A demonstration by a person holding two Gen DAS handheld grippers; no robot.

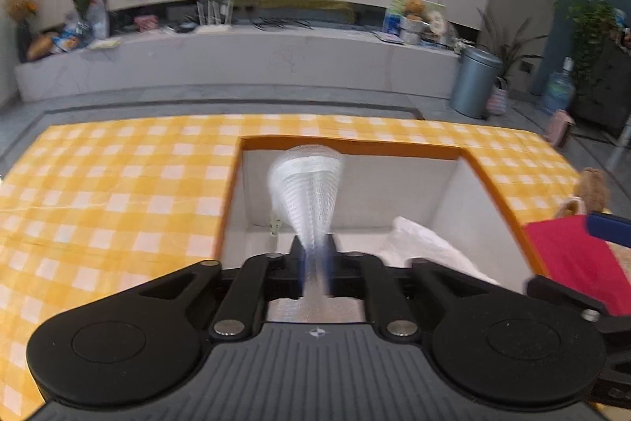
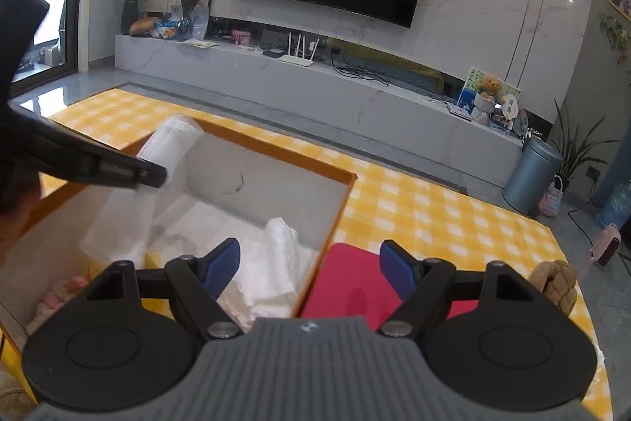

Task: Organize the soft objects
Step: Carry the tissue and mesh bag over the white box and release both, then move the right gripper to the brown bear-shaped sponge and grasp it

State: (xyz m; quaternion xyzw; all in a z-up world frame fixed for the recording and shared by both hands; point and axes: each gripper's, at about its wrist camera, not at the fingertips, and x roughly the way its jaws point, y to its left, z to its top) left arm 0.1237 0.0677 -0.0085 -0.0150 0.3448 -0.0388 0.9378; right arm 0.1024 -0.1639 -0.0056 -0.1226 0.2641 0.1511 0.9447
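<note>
The left tongs pinch one end of a white mesh sleeve above the open box on the counter. The right tongs stand open and empty over the box edge, beside a red cloth. The grip looks thin: the sleeve could slip early and catch on the rim, or land across the white cloth and bunch up.
</note>
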